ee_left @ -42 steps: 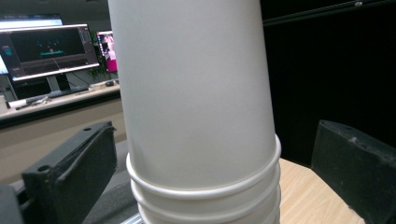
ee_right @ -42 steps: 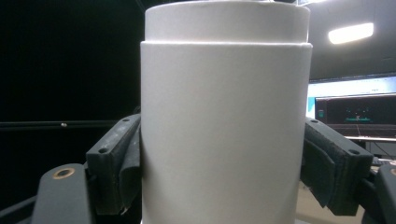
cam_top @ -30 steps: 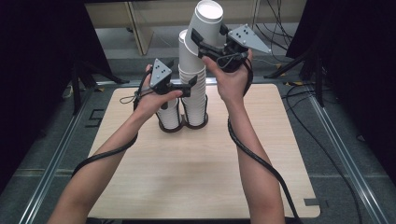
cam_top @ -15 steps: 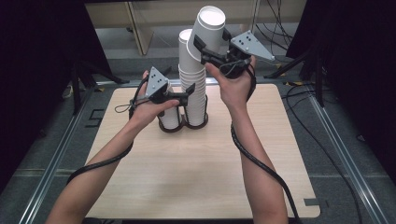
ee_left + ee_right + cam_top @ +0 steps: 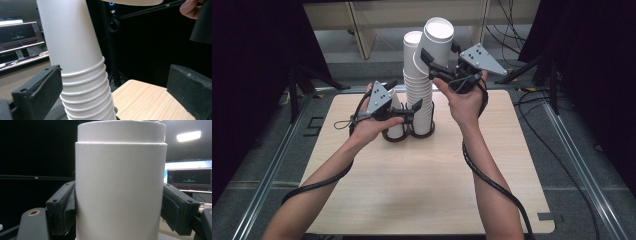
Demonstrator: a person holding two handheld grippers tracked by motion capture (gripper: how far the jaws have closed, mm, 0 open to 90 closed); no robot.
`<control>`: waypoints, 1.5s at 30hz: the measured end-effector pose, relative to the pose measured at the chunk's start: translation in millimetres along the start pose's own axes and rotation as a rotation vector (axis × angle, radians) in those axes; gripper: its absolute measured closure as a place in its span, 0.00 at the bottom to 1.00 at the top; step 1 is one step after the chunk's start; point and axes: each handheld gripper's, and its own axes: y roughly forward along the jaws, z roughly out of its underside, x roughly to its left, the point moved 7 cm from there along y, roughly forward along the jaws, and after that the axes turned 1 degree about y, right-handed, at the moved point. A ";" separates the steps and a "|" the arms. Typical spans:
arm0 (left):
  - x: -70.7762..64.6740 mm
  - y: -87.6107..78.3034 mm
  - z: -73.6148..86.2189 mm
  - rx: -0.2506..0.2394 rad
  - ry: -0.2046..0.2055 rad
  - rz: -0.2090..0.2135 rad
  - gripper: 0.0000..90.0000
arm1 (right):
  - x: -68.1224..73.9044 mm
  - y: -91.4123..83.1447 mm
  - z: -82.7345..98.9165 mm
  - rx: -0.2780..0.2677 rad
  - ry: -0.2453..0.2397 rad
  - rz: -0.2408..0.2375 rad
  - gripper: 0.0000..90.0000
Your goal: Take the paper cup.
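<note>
The right hand-held gripper (image 5: 434, 60) grips one white paper cup (image 5: 436, 42), upside down and tilted just beside the top of the tall cup stack (image 5: 418, 87) on the bench (image 5: 427, 170), while the left hand-held gripper (image 5: 414, 107), jaws apart, brackets that stack's base; next, I judge, the cup must be carried clear and the stack kept upright.

— What's the cup (image 5: 120, 187) in my right gripper (image 5: 443, 68)?

— White paper, matt, smooth wall, rolled rim at the end.

— And the stack (image 5: 82, 75) by my left gripper (image 5: 404, 111)?

— Same matt white paper, ridged where the rims pile up.

— My jaw pads?

— Black, dull, slightly grainy, look like rubber or foam. Plate (image 5: 481, 57) on top: grey, flat, matt.

— Table (image 5: 422, 185)?

— Pale wood grain, smooth, low sheen. Black ring holder (image 5: 404, 135) at the base looks like plastic.
</note>
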 end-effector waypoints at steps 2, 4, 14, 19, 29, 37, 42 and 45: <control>-2.6 -2.2 -0.5 -0.005 0.002 0.002 0.00 | 2.0 -4.2 2.6 0.000 -0.002 -0.002 0.25; -4.7 -4.4 -1.4 -0.012 0.007 0.004 0.00 | 2.6 -5.5 3.4 -0.001 -0.003 0.000 0.25; -12.9 -12.4 3.6 -0.011 0.009 0.012 0.00 | 7.4 -18.6 17.8 0.024 -0.004 -0.010 0.25; -16.4 -16.2 7.9 -0.004 0.010 0.017 0.00 | 9.0 -23.3 22.9 0.033 -0.004 -0.012 0.25; -23.9 -23.6 16.5 0.003 0.013 0.026 0.00 | 14.8 -33.8 37.2 0.053 -0.007 -0.024 0.25; -31.3 -33.0 25.9 0.012 0.016 0.043 0.00 | 19.8 -41.7 48.4 0.080 -0.007 -0.039 0.25; -34.9 -38.1 34.5 0.026 0.013 0.050 0.00 | 19.1 -51.6 66.3 0.113 -0.008 -0.036 0.25; -36.7 -41.0 38.5 0.027 0.016 0.048 0.00 | 19.8 -54.4 71.2 0.125 0.008 -0.036 0.25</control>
